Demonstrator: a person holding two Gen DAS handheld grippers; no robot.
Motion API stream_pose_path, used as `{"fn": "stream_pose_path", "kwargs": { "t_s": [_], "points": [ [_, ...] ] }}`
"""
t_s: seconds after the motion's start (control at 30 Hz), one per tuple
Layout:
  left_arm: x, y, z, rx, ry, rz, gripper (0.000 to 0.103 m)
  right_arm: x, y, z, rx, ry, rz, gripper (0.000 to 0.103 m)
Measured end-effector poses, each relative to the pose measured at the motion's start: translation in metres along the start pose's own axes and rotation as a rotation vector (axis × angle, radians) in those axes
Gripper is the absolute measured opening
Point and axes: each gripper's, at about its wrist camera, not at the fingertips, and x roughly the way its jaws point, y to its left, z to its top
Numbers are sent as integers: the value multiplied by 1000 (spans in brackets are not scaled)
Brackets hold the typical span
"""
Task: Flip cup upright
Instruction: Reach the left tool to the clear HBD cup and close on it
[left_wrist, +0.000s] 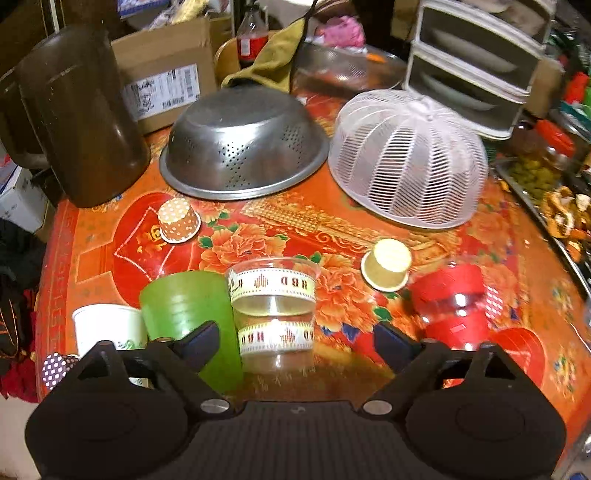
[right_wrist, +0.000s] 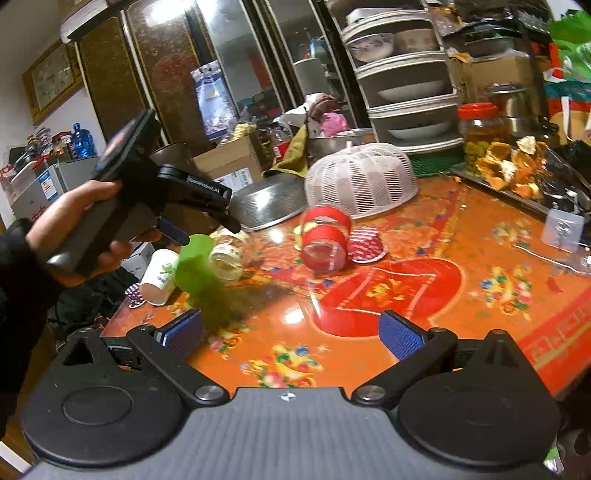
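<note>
Left gripper: fingers spread wide, nothing between the pads, hovering low over the near-left part of the desk, which carries an orange and red floral cloth.

Straight ahead of it, centred in the gap, is the clear plastic cup with cream printed bands. Its wider end appears to be uppermost, so it may already stand mouth up; the transparency makes this hard to settle. In the right wrist view it looks tilted or on its side, partly blurred. Orientation: cannot tell for certain.

Just left of the clear cup, touching or nearly so, is the green translucent plastic tumbler, wide end down, long axis vertical. It lies beside the left finger, not between the fingers. Left again is a white paper cup.

Other cups mouth-down on the desk: a brown polka-dot paper cup, well ahead and left; a small yellow paper cup, ahead and right; a clear cup with red bands lying on its side further right, its axis pointing roughly toward the cameras.

Right gripper: fingers also apart, empty, over bare cloth and well back from all cups.

Judgement: the left gripper is clearly nearer the cluster. The clear banded cup is the one lined up between its fingers, vertical axis, so a short forward reach would bracket it. If the green tumbler is meant, the gripper must shift left first.
</note>
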Motion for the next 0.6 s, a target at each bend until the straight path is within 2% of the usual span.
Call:
{"fn": "stream_pose_path", "kwargs": {
  "t_s": [0.07,0.4,0.6],
  "points": [
    [9,-2,5,-6,19,30,88,-2,-7,0,10,-4,2,102],
    [29,-8,19,-8,19,36,84,1,-21,-5,31,1,25,102],
    [45,-13,17,10,37,57,73,0,-22,-6,34,0,31,102]
  ]
}}
